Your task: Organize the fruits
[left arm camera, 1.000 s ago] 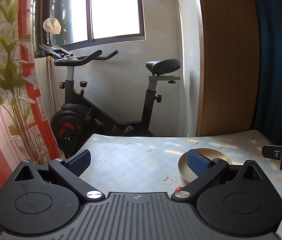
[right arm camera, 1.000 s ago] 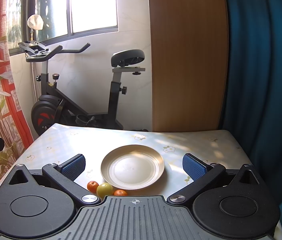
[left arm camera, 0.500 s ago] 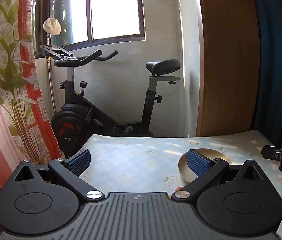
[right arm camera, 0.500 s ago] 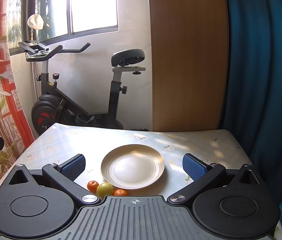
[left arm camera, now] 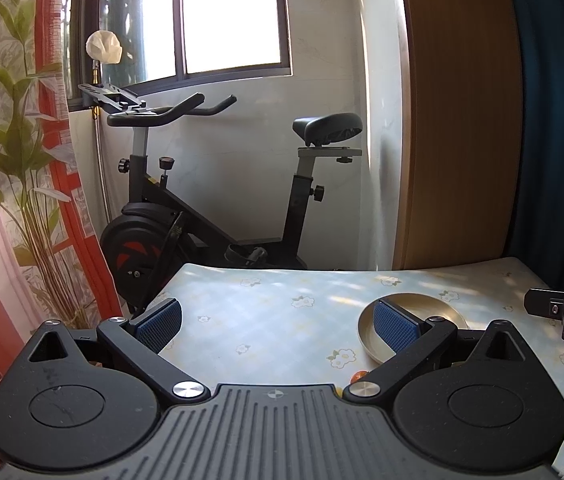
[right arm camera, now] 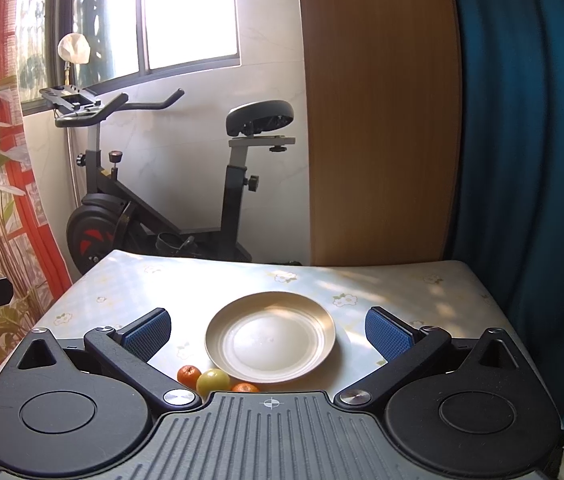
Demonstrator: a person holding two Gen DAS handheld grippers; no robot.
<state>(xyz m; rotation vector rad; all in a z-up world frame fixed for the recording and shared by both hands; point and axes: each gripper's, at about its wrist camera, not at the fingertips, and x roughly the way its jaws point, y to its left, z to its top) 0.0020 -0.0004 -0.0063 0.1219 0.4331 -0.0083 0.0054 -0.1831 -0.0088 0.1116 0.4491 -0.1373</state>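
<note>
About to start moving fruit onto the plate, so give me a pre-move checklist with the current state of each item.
1. Right gripper open and holding nothing: ok.
2. Left gripper open and holding nothing: ok.
3. Plate bare and ready to take fruit: ok.
4. Fruit in sight beside the plate's near rim, on the table: small orange, yellow-green fruit and second orange, partly hidden by the gripper body: ok.
5. Any more fruit nearer than these, under the gripper body: cannot tell.
6. Grippers well apart from each other: ok; each shows only at the edge of the other's view.
</note>
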